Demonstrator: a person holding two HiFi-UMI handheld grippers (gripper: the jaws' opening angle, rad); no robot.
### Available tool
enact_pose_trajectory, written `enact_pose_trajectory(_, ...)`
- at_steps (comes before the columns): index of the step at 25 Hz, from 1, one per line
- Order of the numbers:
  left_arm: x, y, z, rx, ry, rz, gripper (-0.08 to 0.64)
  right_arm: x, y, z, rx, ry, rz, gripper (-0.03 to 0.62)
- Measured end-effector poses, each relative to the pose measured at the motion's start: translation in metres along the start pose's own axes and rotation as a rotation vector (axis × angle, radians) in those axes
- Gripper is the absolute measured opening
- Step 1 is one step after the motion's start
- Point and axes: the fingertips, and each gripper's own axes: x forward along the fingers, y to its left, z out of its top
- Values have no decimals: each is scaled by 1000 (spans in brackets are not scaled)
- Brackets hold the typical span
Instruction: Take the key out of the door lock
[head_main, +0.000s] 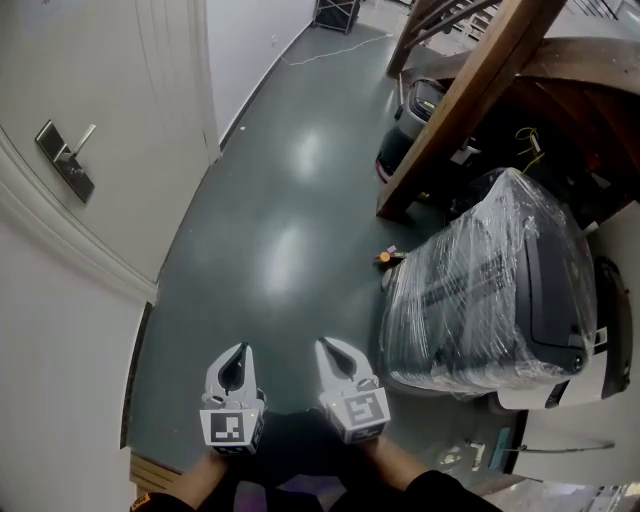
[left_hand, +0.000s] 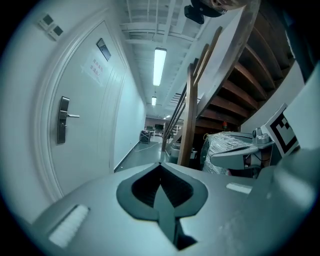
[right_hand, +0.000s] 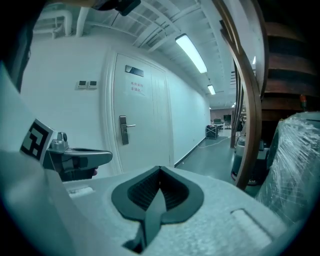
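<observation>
The white door (head_main: 90, 80) stands at the left of the head view, with a metal lock plate and lever handle (head_main: 65, 160) on it. That handle also shows small in the left gripper view (left_hand: 62, 120) and in the right gripper view (right_hand: 123, 129). No key can be made out at this distance. My left gripper (head_main: 235, 358) and right gripper (head_main: 335, 350) hang side by side low over the grey floor, well short of the door. The left gripper (left_hand: 160, 165) is shut and empty. The right gripper (right_hand: 160, 170) is shut too, with nothing between its tips.
A plastic-wrapped machine (head_main: 490, 290) stands on the right under a slanting wooden stair beam (head_main: 470, 100). A small orange thing (head_main: 385, 257) lies on the floor beside it. A corridor runs ahead past the door, with a cart (left_hand: 146, 136) at its far end.
</observation>
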Motion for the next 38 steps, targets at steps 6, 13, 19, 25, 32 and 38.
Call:
enact_pose_trajectory(6,25,74,36,1,-43,38,17,73,24,38,-39,-20,12,-8)
enact_pose_trajectory(13,33,154,82,-7,-121,112,17,153,68,98,-70,-88,70,-8)
enact_pose_trajectory(19,21,217,86,-3,-156,185,17,201,116,120,-95,-106,152,-8)
enact_pose_trajectory(25,3,265,87,-27,-174,296,18,236,163,135,-121,-104,268,-8)
enact_pose_trajectory(32,-5,328,87,-53,-192,441,17,296,204,142,-141,-92,393,-8)
enact_pose_trajectory(38,5,379,91,-63,-193,570,17,358,232,159,-153,-66,520,-8)
